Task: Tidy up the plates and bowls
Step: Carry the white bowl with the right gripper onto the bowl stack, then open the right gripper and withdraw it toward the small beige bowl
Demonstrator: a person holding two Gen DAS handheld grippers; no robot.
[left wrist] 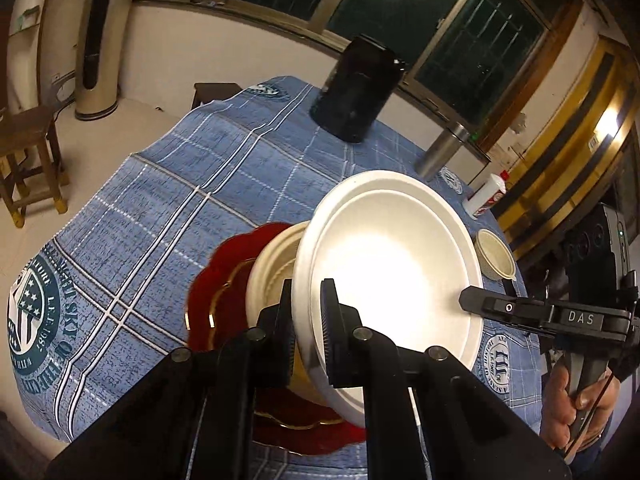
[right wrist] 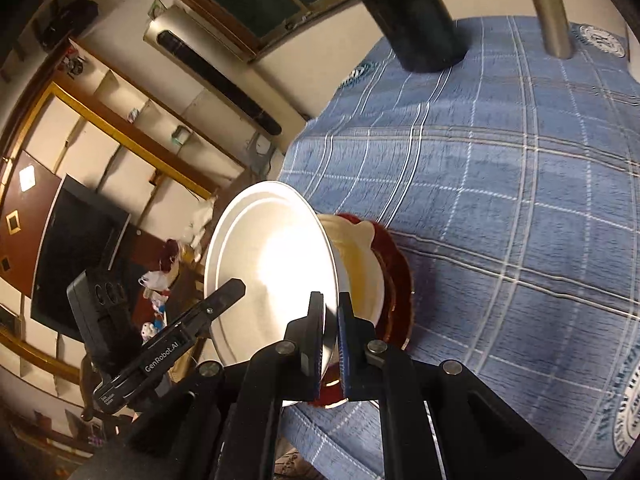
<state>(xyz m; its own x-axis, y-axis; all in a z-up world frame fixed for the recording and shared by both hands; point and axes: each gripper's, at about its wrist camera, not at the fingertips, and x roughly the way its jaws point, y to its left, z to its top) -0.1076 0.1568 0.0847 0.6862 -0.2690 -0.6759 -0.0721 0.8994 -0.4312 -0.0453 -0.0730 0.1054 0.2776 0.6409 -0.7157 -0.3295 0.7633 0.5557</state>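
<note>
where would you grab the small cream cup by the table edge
Take the small cream cup by its thin rim, one finger inside and one outside, coming from above: it stands upright, mouth open, apart from the white plate, with bare blue tablecloth around it.

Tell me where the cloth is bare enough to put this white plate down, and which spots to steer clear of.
Widest bare cloth: left of the red plate, out to the table edge, and toward the black canister. A second bare stretch lies between the canister and the white plate. Crowded: the right side, where steel tumbler, white bottle and small cream cup cluster.
</note>
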